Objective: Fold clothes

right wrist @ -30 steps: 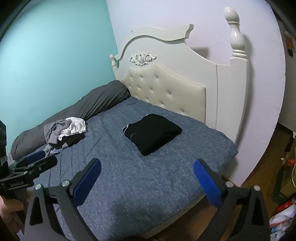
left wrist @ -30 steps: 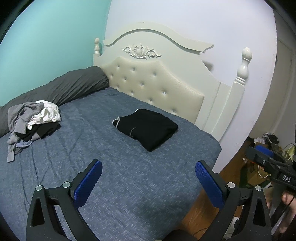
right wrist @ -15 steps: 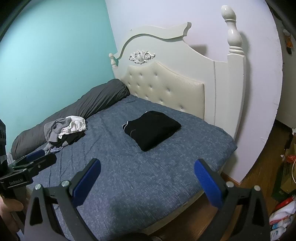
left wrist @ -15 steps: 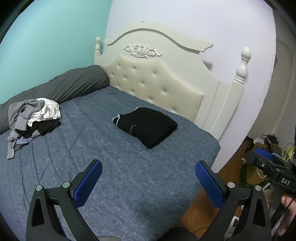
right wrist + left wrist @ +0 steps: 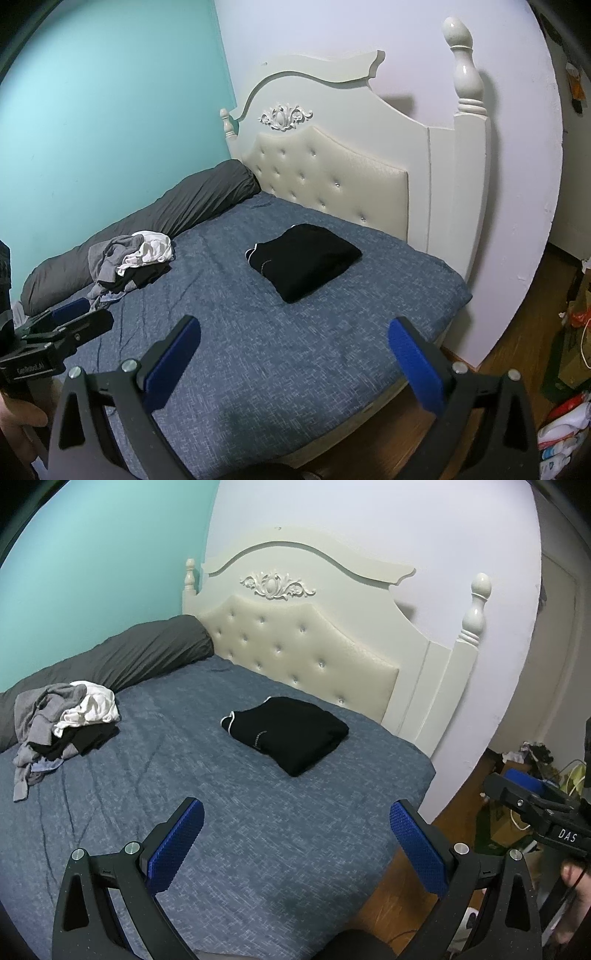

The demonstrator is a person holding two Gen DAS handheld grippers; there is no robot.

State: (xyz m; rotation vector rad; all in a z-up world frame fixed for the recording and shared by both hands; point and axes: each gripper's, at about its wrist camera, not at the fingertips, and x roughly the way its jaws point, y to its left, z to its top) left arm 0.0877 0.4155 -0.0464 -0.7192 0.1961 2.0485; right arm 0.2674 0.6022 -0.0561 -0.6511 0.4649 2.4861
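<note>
From the left wrist camera, the left gripper (image 5: 295, 830) hangs above the near part of a bed, its blue-padded fingers (image 5: 177, 845) spread wide with nothing between them. The bed's blue-grey bedspread (image 5: 258, 849) is lightly creased and covers the whole mattress. A folded black garment (image 5: 288, 733) lies flat near the head end, apart from a loose pile of unfolded clothes (image 5: 62, 723), grey, white and black, heaped near the far side. Behind the pile a long dark grey bolster (image 5: 122, 657) runs along a turquoise wall (image 5: 92, 565). A cream tufted headboard (image 5: 306, 646) with a carved crest stands against a pale lilac wall (image 5: 388, 517). At the right edge the right gripper (image 5: 535, 808) shows over a wooden floor (image 5: 384, 897) and clutter.

From the right wrist camera, the right gripper (image 5: 295, 350) also has its fingers (image 5: 413, 369) set wide and empty above the bedspread (image 5: 295, 350). The folded black garment (image 5: 306, 260) sits near the headboard (image 5: 332, 184), the pile of unfolded clothes (image 5: 129, 258) beside the bolster (image 5: 166, 210). The left gripper (image 5: 62, 325) enters at the lower left, held by a hand (image 5: 18, 417); whether it is spread or closed cannot be told here. Bags and boxes (image 5: 569, 354) crowd the floor at right.
</note>
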